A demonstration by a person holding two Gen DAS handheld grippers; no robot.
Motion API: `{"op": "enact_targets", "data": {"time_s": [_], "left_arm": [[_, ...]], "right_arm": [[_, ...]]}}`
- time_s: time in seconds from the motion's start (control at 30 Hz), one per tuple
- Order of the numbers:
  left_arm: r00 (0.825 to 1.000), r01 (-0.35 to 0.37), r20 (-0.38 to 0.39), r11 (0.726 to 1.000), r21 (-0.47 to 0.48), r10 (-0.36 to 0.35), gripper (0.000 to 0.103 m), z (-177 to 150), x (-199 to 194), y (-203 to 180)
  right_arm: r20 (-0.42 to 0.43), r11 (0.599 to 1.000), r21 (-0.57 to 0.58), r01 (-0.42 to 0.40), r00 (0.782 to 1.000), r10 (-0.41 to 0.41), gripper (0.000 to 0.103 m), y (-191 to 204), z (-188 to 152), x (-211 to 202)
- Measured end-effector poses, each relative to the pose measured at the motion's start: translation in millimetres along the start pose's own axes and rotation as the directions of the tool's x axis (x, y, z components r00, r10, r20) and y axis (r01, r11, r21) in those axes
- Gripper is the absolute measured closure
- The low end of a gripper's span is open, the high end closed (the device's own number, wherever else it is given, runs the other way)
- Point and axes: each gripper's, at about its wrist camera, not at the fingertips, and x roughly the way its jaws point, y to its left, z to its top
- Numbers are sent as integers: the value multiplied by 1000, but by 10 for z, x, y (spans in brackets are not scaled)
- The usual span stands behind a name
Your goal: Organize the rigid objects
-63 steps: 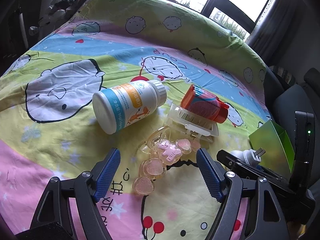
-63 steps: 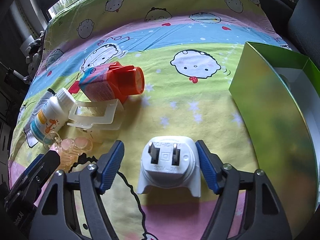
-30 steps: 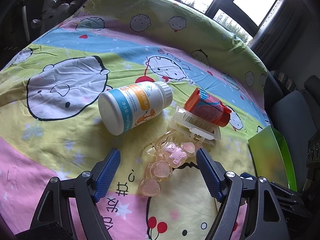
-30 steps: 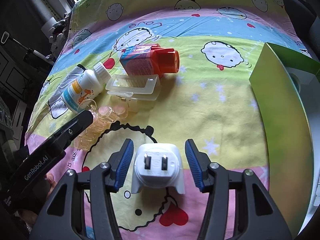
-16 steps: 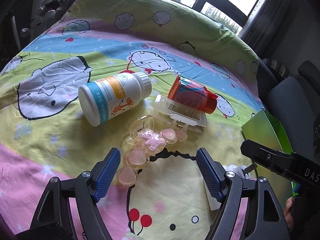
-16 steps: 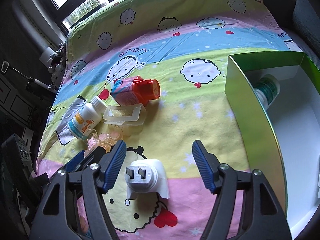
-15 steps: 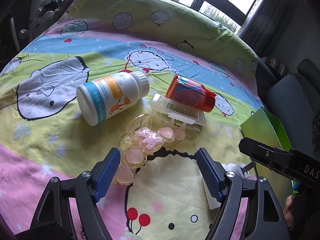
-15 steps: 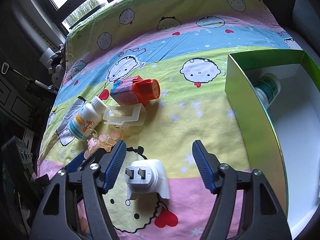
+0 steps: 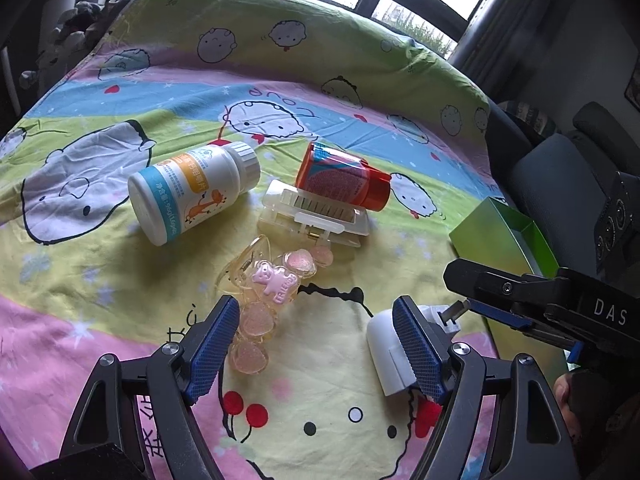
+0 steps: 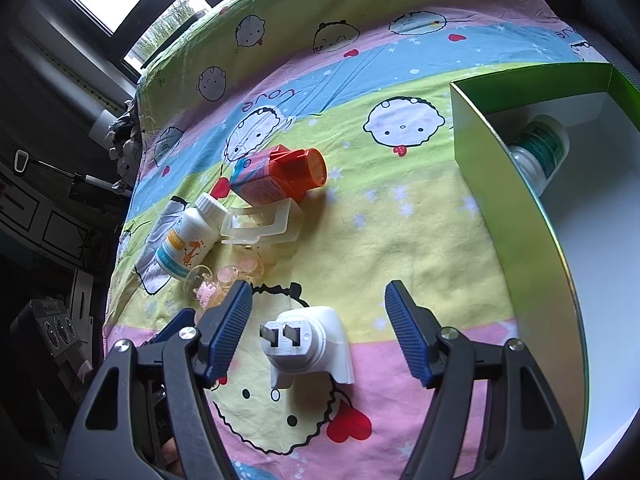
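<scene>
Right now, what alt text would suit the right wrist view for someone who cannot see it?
The right gripper hangs open over a white plug adapter lying loose on a cartoon-print sheet. Beyond it lie a white pill bottle, a clear plastic case and an orange-capped container; to the right, a green box holds one bottle.

In the left wrist view, the white plug [image 9: 386, 354] at the lower right is partly hidden behind a blue finger pad [image 9: 416, 350]. The green box [image 9: 502, 236] at the right is cut off by the other gripper's black arm, so its inside cannot be seen. A bit of a hand [image 9: 566, 394] peeks out at the lower right edge.

In the right wrist view, the pink hair clip [image 10: 224, 284] at the lower left is half hidden by a blue pad [image 10: 230, 330]. The green box [image 10: 516, 200] runs off the right edge. The small bottle [image 10: 540, 148] inside it is partly behind the box wall, and its label is too small to read.
</scene>
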Motion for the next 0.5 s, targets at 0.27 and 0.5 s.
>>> {"op": "enact_targets", "data": {"time_s": [0.27, 0.5], "left_arm": [[1000, 17, 20, 997, 76, -19, 24, -73, -97, -189], [997, 60, -47, 991, 123, -55, 24, -228, 44, -386]], "right_arm": [[-13, 999, 34, -40, 999, 41, 32, -44, -61, -6], [-78, 997, 45, -63, 995, 66, 33, -88, -57, 163]]}}
